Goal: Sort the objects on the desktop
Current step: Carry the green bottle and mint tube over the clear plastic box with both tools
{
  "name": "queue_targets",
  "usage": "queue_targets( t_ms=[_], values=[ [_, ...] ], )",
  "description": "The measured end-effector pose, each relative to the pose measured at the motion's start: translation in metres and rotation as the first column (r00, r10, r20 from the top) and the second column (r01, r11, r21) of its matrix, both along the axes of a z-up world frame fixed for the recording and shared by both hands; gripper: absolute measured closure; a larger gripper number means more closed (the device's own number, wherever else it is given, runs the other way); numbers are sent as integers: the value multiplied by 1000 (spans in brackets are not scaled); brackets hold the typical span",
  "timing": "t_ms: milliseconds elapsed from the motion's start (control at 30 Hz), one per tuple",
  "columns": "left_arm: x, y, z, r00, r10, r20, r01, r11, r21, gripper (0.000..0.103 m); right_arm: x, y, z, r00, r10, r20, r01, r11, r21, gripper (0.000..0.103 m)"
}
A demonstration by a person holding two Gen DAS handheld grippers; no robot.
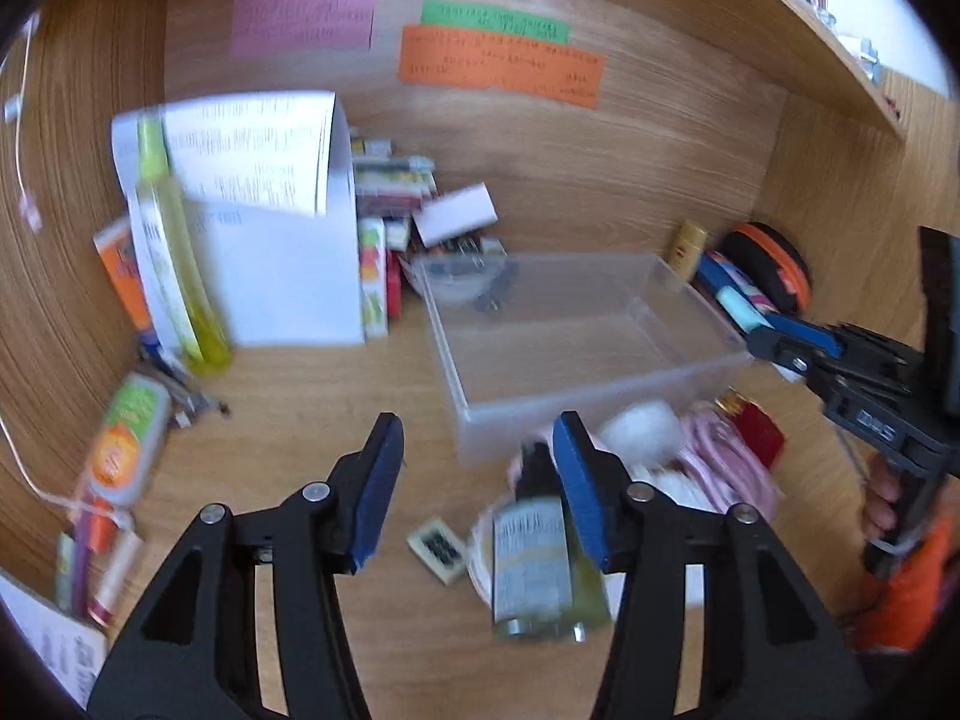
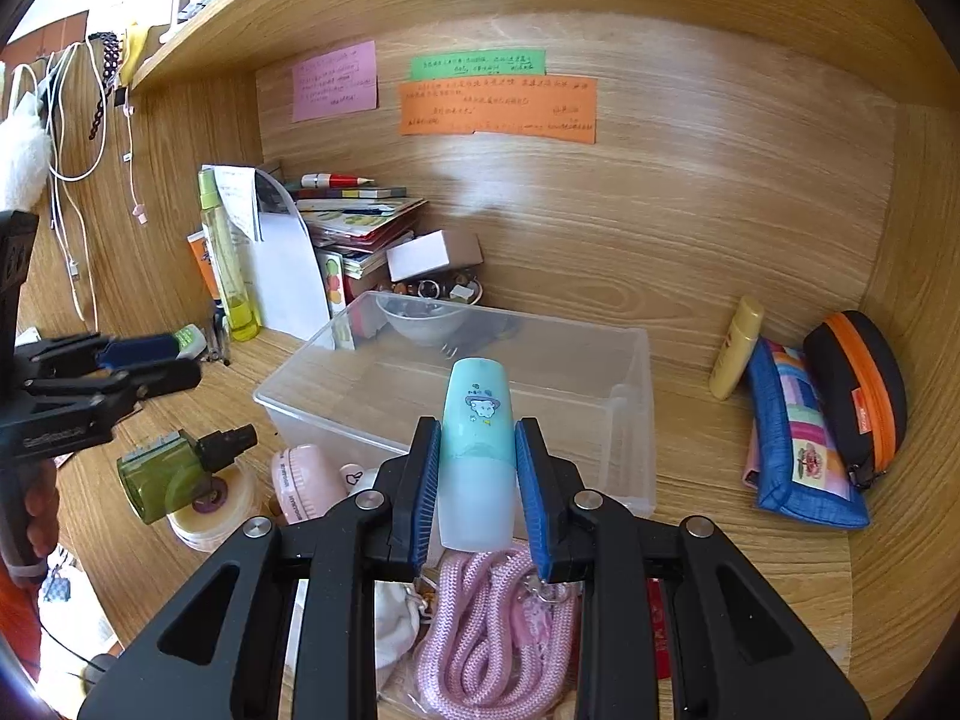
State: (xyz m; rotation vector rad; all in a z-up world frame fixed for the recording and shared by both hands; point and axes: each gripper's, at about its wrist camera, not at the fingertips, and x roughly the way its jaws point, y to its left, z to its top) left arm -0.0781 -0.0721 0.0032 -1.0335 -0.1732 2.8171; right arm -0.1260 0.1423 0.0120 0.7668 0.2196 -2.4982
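Left gripper (image 1: 477, 480) jaws apart, nothing between; green bottle (image 1: 543, 564) lies on bench (image 1: 300, 420) at its 5 o'clock, on tape rolls (image 2: 207, 510). Clear bin (image 2: 336, 414) sits at 12 o'clock from both. Right gripper (image 2: 477, 492) clamped on teal bottle (image 2: 477, 450), near bin's front wall. Pink cord (image 2: 480, 648) under it. At 3 o'clock: yellow tube (image 2: 735, 348), blue pouch (image 2: 792, 438), black-orange case (image 2: 858, 390).

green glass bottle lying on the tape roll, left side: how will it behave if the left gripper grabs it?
The green bottle lies on its side atop a tape roll, so a nudge would probably roll or slide it off. It looks like glass: likely rigid, heavy for its size, slippery and breakable. The left gripper has its jaws open, with nothing between them.
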Motion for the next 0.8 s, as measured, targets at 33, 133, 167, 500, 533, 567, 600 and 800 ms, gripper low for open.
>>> queue_targets(
  t_ms=[33,133,167,500,533,567,600,800],
  values=[
    [4,0,-3,1000,-16,11,16,1000,19,51,0,-2,0,1000,2,1,-2,1000,0,80],
    [12,11,-12,997,-60,40,59,998,30,42,1,-5,-2,1000,7,5,-7,1000,-1,80],
    [14,16,-15,997,-63,46,62,998,18,41,1,-6,-2,1000,9,7,-9,1000,0,80],
    [10,37,-33,999,-21,39,24,997,-77,62,3,-13,-6,1000,16,16,-17,1000,27,80],
    [10,37,-33,999,-21,38,24,997,-70,62,3,-13,-5,1000,17,18,-17,999,27,80],
    [11,36,-32,999,-21,36,23,998,-61,62,3,-13,-5,1000,16,18,-17,999,29,80],
    [12,35,-30,999,-17,31,19,998,-57,62,3,-13,-5,1000,16,17,-16,999,31,80],
    [11,33,-7,999,-17,-33,15,998,-61,62,-1,-13,-3,1000,16,16,-17,999,29,80]
  ],
)
